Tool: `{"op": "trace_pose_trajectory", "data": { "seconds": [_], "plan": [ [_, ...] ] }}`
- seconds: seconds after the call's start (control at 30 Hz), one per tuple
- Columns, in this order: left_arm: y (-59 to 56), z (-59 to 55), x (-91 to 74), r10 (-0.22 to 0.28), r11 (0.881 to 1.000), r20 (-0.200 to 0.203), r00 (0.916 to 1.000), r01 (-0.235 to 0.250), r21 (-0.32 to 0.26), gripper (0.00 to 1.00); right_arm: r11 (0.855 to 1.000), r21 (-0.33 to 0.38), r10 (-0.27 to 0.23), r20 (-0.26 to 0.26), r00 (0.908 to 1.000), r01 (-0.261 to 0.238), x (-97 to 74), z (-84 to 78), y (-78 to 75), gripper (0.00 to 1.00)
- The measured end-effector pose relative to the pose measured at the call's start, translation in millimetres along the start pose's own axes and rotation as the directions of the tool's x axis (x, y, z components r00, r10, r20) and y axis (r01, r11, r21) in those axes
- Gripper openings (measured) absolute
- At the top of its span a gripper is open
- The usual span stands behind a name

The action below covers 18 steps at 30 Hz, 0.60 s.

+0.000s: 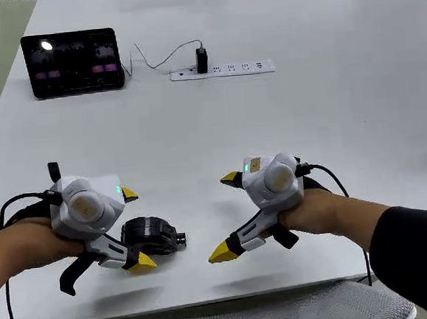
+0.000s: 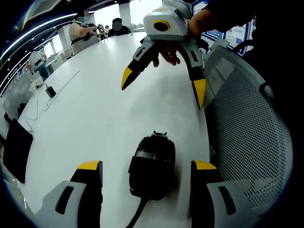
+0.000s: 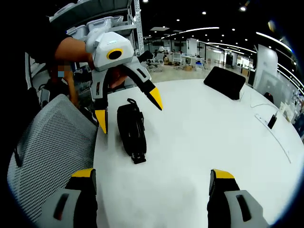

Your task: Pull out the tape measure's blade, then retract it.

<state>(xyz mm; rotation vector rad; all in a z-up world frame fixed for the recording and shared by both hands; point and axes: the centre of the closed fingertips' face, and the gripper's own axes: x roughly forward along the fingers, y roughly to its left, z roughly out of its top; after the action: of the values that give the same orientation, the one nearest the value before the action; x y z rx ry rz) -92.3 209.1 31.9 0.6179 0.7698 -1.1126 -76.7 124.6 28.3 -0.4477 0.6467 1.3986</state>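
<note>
A black tape measure (image 1: 149, 235) lies on the white table (image 1: 270, 125), its blade tip pointing toward the right gripper. My left gripper (image 1: 136, 228) stands open around the tape measure (image 2: 153, 164), with one yellow-tipped jaw on each side and gaps showing; in its own view the left gripper (image 2: 147, 166) straddles the case. My right gripper (image 1: 226, 215) hangs open a short way to the right, apart from the tape measure (image 3: 130, 128). The right gripper (image 3: 153, 174) holds nothing. The opposite gripper appears in each gripper view: the right gripper (image 2: 162, 85) and the left gripper (image 3: 128, 110).
A dark tablet (image 1: 72, 61) stands at the back left. A white power strip (image 1: 221, 70) with a plugged charger and cable lies at the back centre. A grey mesh chair (image 1: 248, 316) sits below the table's near edge.
</note>
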Motion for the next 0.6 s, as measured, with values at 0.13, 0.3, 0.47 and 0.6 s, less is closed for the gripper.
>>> {"op": "trace_pose_trajectory", "data": {
  "seconds": [0.13, 0.3, 0.47, 0.6],
  "plan": [
    [-1.7, 2.6, 2.2, -0.016, 1.000, 0.007, 0.9998, 0.016, 0.000, 0.69, 1.000, 0.009, 0.006, 0.001, 1.0000, -0.006, 7.3, 4.4, 2.6, 0.99],
    [-4.6, 5.4, 5.6, -0.028, 0.999, -0.005, 0.9996, 0.028, 0.019, 0.63, 0.999, -0.042, 0.024, -0.035, 0.9991, -0.025, 14.1, 2.5, 7.3, 0.95],
    [-9.1, 3.6, 8.2, -0.061, 0.996, -0.031, 0.9977, 0.063, 0.064, 0.49, 0.997, -0.071, 0.039, -0.052, 0.9979, -0.043, 20.3, 4.1, 10.7, 0.92],
    [-8.2, 3.1, 9.2, -0.059, 0.991, -0.066, 0.9960, 0.067, 0.117, 0.37, 0.996, -0.075, 0.045, -0.056, 0.9974, -0.049, 24.7, 5.8, 10.8, 0.89]
  ]
}}
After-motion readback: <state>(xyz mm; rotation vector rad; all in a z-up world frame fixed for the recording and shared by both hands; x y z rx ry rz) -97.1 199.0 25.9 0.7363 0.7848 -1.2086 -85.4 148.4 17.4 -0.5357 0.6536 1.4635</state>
